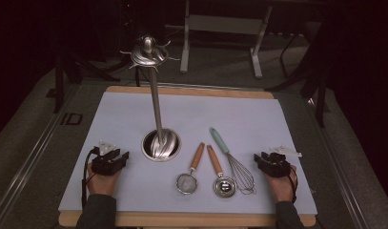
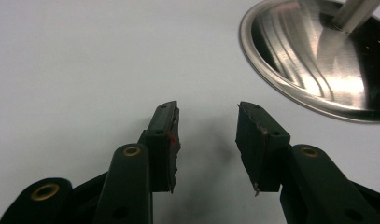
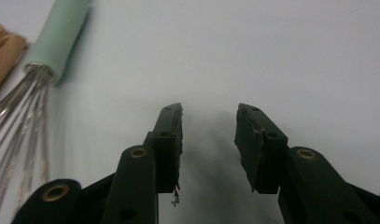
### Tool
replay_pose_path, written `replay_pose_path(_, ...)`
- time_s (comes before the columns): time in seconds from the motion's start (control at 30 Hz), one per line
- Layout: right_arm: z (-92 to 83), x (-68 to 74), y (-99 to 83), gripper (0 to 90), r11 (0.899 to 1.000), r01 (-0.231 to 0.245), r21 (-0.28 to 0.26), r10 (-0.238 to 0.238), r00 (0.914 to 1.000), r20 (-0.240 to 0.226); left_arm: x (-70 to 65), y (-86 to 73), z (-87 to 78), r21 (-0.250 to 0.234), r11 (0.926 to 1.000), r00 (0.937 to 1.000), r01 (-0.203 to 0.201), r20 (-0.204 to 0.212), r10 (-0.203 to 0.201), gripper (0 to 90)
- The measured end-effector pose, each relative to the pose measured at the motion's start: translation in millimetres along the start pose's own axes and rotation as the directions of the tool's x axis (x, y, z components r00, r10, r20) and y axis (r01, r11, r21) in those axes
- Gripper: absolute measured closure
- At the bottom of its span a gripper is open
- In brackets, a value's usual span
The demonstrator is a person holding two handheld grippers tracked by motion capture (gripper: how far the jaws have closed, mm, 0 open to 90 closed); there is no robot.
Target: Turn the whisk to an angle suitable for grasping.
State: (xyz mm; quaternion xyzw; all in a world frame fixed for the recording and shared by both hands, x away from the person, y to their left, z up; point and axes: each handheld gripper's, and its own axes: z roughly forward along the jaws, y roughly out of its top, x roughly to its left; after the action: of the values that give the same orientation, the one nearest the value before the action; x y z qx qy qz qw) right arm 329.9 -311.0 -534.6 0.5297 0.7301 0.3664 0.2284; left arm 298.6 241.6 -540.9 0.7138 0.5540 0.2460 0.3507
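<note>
From my seat I see the steel hook stand point(image 1: 160, 143) on the white mat point(image 1: 120, 114), with my left gripper point(image 1: 116, 160) resting open just left of its base, and to its right a strainer point(image 1: 188, 180), a second strainer point(image 1: 223, 183), a whisk point(image 1: 239, 169) and my open right gripper point(image 1: 264, 161).

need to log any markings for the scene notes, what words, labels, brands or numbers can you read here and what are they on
"ID": dark letters on the grey floor strip left of the table, as far as they can be made out.
No other text: none shows on the whisk, the two wooden-handled strainers, the steel utensil stand, the white mat, or the jaws of the left gripper and right gripper.
</note>
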Motion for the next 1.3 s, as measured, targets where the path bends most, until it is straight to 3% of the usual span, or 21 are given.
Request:
replay_pose_path(0.2,-1.4,4.1,2.1,60.8,1.000,-0.005,0.023,0.005,0.9998,-0.018,-6.3,-0.2,0.6,0.010,0.9983,0.9982,-0.057,-0.020,0.057,59.0)
replay_pose_path(0.3,-3.2,6.4,3.3,61.6,0.999,-0.023,0.033,0.024,0.9986,-0.047,-8.1,-0.5,0.6,0.007,0.9974,0.9971,-0.072,-0.024,0.072,59.0)
replay_pose_path(0.47,-3.7,12.1,13.3,64.2,0.998,-0.001,0.063,0.006,0.9962,-0.087,-9.6,-0.8,0.6,0.006,0.9965,0.9960,-0.084,-0.032,0.084,59.3)
replay_pose_path(0.77,-0.1,23.9,41.2,66.7,0.991,0.051,0.124,-0.030,0.9853,-0.168,-10.6,-0.9,1.0,0.009,0.9957,0.9950,-0.092,-0.037,0.093,59.4)
replay_pose_path(0.9,3.3,32.0,53.6,69.2,0.983,0.095,0.156,-0.065,0.9800,-0.188,-10.9,-0.8,1.0,0.010,0.9955,0.9948,-0.095,-0.037,0.095,59.4)
replay_pose_path(1.3,28.4,62.0,75.3,70.8,0.962,0.146,0.230,-0.079,0.9567,-0.280,-11.1,-0.9,1.3,0.010,0.9955,0.9946,-0.094,-0.042,0.094,58.2)
